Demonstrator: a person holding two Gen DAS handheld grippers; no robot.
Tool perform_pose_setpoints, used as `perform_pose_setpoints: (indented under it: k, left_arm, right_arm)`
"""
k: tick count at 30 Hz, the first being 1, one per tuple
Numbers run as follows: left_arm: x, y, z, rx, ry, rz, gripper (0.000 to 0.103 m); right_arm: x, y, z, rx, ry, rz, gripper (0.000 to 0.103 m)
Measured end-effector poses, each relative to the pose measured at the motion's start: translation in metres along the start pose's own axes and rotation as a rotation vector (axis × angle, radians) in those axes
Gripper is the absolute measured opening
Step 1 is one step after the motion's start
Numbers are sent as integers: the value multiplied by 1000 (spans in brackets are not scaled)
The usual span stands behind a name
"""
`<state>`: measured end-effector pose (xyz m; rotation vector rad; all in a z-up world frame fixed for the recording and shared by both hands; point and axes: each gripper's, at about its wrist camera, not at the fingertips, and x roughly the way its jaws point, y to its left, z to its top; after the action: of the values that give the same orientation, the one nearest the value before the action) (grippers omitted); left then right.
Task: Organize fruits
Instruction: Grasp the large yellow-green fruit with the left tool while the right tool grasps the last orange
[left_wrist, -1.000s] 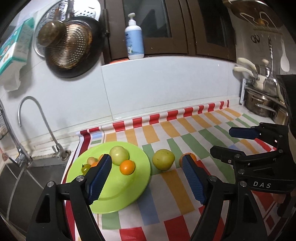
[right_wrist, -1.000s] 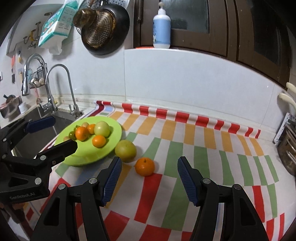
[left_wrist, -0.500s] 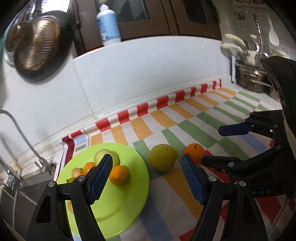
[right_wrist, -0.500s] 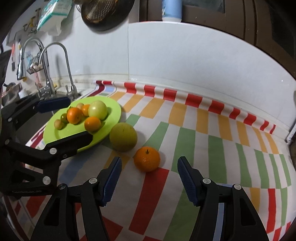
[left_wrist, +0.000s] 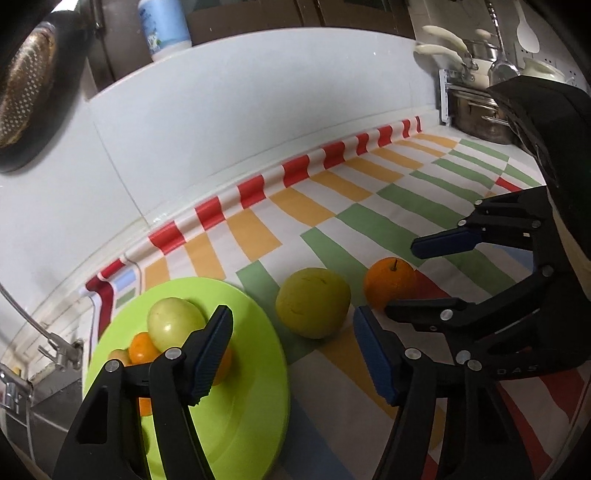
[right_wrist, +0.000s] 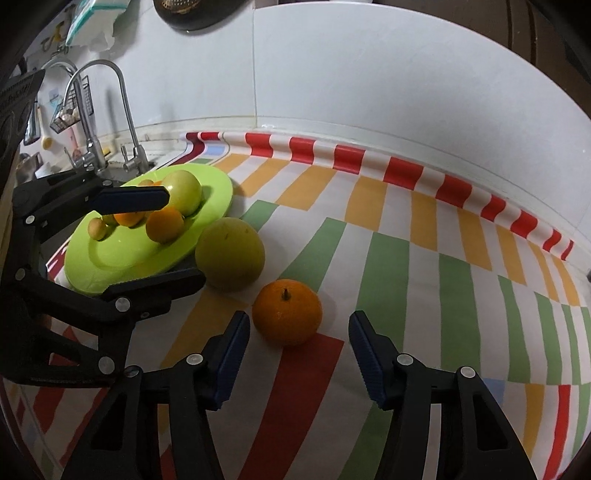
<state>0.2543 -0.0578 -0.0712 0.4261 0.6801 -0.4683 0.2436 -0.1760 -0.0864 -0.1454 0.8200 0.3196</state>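
Both tools have dropped lower and pushed closer to the fruit than a second ago. The right hand-held gripper (right_wrist: 299, 341) is low over the striped oilcloth worktop (right_wrist: 406, 266), fingers spread wide and holding nothing, with the round orange with a stem (right_wrist: 286, 312) lying just ahead of the gap between its blue ribbed pads (right_wrist: 364, 350). In the left wrist view the same tool reaches in from the right, one finger beyond the orange and one in front of it. The left hand-held gripper (left_wrist: 291, 350) is likewise released and empty, angled down at the worktop; the large yellow-green round fruit (left_wrist: 313, 302) rests just beyond its open fingers, touching neither pad, beside the lime-green round plate (left_wrist: 243, 387). On that plate sit a pale green apple-like fruit (left_wrist: 175, 323) and several small oranges (right_wrist: 164, 225), partly hidden by the left finger. Behind the plate stands a curved steel tap (right_wrist: 122, 110).
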Motion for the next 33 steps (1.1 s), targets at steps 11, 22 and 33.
perform_pose_setpoints:
  k: [11, 22, 33]
  left_arm:
    - [22, -3, 8, -52, 48, -44, 63]
    - [33, -9, 9, -58, 66, -12, 50]
    - [10, -3, 11, -167, 38, 9, 50]
  right_arm:
    - [3, -14, 0, 60, 3, 9, 42]
    - [-5, -25, -6, 115, 1, -19, 42]
    - [-13, -26, -7, 135, -20, -26, 42]
